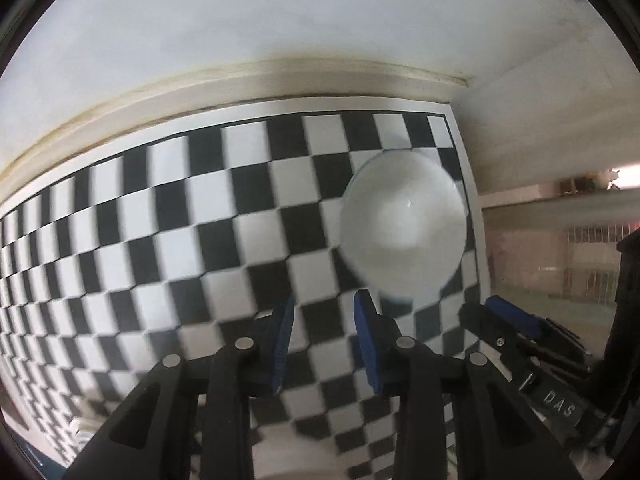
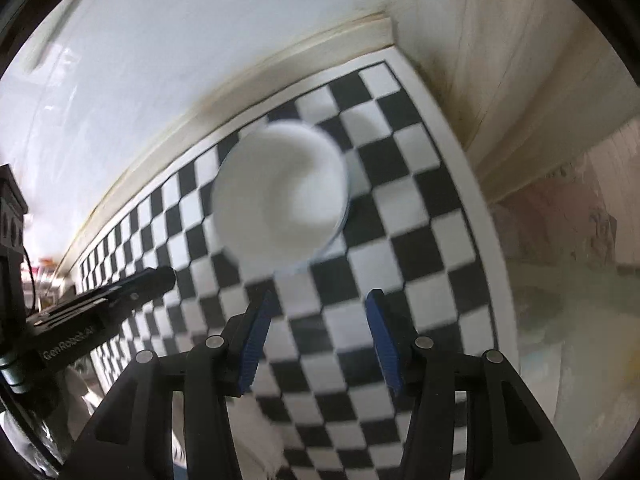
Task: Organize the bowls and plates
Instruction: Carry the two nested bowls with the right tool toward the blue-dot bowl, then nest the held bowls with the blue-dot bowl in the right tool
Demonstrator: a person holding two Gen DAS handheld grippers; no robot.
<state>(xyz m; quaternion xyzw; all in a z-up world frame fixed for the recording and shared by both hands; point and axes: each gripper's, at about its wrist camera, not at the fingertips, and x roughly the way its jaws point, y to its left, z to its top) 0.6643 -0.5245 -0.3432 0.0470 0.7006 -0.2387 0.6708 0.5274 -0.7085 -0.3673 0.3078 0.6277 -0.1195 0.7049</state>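
Observation:
A white bowl [image 1: 402,226] stands upright on a black-and-white checkered mat [image 1: 160,240] near the mat's right edge. My left gripper [image 1: 325,304] is open and empty, just short of the bowl's near rim and a little to its left. In the right wrist view the same bowl [image 2: 280,196] is blurred, ahead of my right gripper [image 2: 318,300], which is open and empty above the mat [image 2: 420,216]. Each gripper shows in the other's view: the right one [image 1: 504,320] at the right, the left one [image 2: 132,284] at the left.
A cream ledge [image 1: 240,80] and a white wall [image 1: 280,8] run along the mat's far side. A side wall [image 2: 520,60] closes the right corner. Beyond the mat's right edge the floor [image 1: 560,248] lies lower. Something white [image 2: 256,432] lies blurred near the front edge.

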